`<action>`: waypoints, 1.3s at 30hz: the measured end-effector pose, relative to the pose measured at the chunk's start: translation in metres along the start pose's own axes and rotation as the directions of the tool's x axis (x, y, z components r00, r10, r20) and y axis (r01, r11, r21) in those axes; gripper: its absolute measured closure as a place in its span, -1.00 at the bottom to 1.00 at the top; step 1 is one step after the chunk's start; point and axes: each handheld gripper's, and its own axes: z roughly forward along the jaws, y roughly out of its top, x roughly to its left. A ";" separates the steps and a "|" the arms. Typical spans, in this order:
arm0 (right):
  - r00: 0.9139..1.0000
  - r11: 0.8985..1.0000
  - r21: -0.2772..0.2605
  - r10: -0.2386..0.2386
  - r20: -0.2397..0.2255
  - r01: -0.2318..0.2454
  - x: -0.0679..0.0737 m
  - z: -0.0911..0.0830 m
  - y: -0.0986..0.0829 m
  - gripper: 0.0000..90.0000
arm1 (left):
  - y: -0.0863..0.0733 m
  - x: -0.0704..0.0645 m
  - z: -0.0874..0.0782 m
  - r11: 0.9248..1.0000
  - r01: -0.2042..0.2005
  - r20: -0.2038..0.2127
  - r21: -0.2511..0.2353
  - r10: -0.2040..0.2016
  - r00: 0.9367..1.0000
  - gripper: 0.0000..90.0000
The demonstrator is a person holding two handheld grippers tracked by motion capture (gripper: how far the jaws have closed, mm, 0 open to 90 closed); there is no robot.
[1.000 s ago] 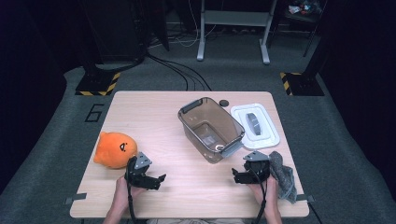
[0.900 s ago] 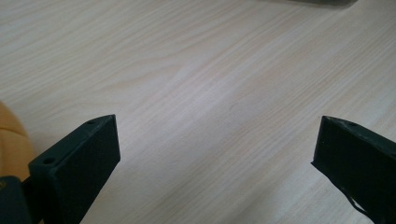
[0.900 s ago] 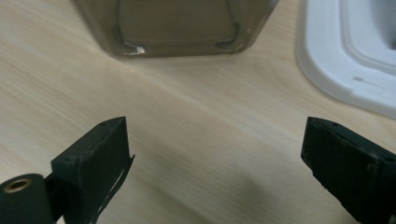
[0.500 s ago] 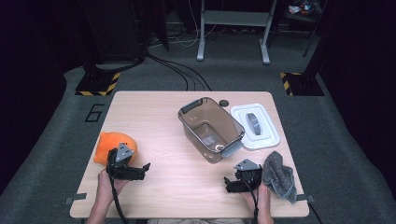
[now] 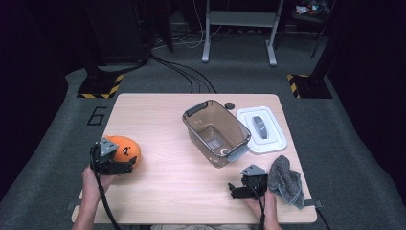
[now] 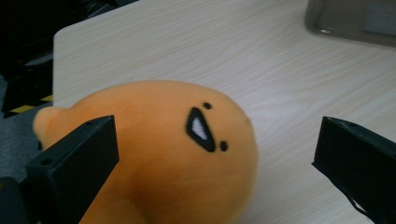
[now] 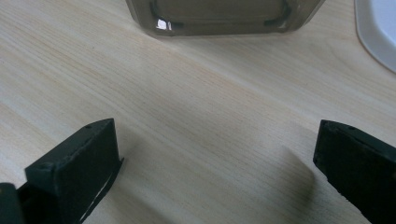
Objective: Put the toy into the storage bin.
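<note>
Orange plush toy [image 6: 159, 154] btwn wide-apart left gripper [image 6: 215, 158] jaws.

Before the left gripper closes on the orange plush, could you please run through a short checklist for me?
1. Left gripper open wide: ok, both jaws stand well apart.
2. Plush between the jaws: ok, it sits nearer the left jaw, with a gap on the right.
3. Jaws touching the plush: cannot tell.
4. Bin open to receive it: ok, its lid lies beside it on the table.
5. Right gripper out of the way: ok, open over bare table near the grey cloth.
</note>
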 end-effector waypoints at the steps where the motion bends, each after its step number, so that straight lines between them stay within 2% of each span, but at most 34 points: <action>1: 1.000 1.000 0.008 0.011 -0.010 -0.011 0.000 0.000 0.000 -1.00 | 0.000 0.003 0.001 1.000 0.006 -0.004 0.008 -0.006 1.000 -1.00; 4: 0.999 0.999 0.016 0.033 -0.018 -0.033 -0.002 0.000 0.000 -1.00 | 0.001 0.008 0.002 1.000 0.009 -0.024 0.015 -0.009 1.000 -1.00; 8: 0.999 0.999 0.020 0.029 -0.020 -0.029 -0.002 0.000 0.000 -1.00 | 0.001 0.015 0.006 0.999 0.020 -0.033 0.034 -0.019 0.999 -1.00; 10: 0.999 0.999 0.017 0.036 -0.017 -0.035 -0.002 0.001 0.000 -1.00 | -0.001 0.018 0.010 0.999 0.033 -0.040 0.027 -0.032 0.999 -1.00; 15: 0.999 0.999 0.017 0.037 -0.017 -0.037 -0.002 0.001 0.000 -1.00 | -0.005 0.023 0.019 0.997 0.044 -0.053 0.059 -0.041 0.998 -0.99; 20: 0.999 0.999 0.017 0.034 -0.019 -0.034 -0.002 0.001 0.000 -1.00 | -0.010 0.025 0.022 0.997 0.055 -0.043 0.052 -0.053 0.998 -0.87; 21: 0.999 0.999 0.015 0.040 -0.014 -0.040 -0.001 0.001 0.000 -1.00 | -0.011 0.025 0.024 0.996 0.054 -0.034 0.074 -0.052 0.998 -0.84; 24: 0.999 0.999 0.016 0.037 -0.017 -0.036 -0.002 0.001 0.000 -1.00 | -0.015 0.023 0.029 0.992 0.067 -0.050 0.105 -0.062 0.997 -0.70; 31: 0.999 0.999 0.017 0.035 -0.017 -0.035 -0.002 0.001 0.000 -1.00 | -0.017 0.023 0.035 0.984 0.094 -0.046 0.153 -0.088 0.995 -0.36; 36: 0.999 0.999 0.017 0.035 -0.018 -0.035 -0.002 0.001 0.000 -1.00 | -0.018 0.020 0.036 0.986 0.077 -0.054 0.150 -0.069 0.996 -0.04; 37: 0.999 0.999 0.018 0.035 -0.016 -0.034 -0.002 0.001 0.000 -1.00 | -0.019 0.020 0.037 0.989 0.065 -0.058 0.132 -0.058 0.997 0.01; 39: 0.999 0.999 0.017 0.036 -0.018 -0.036 -0.002 0.001 0.000 -1.00 | -0.020 0.019 0.036 0.991 0.060 -0.059 0.120 -0.054 0.997 0.11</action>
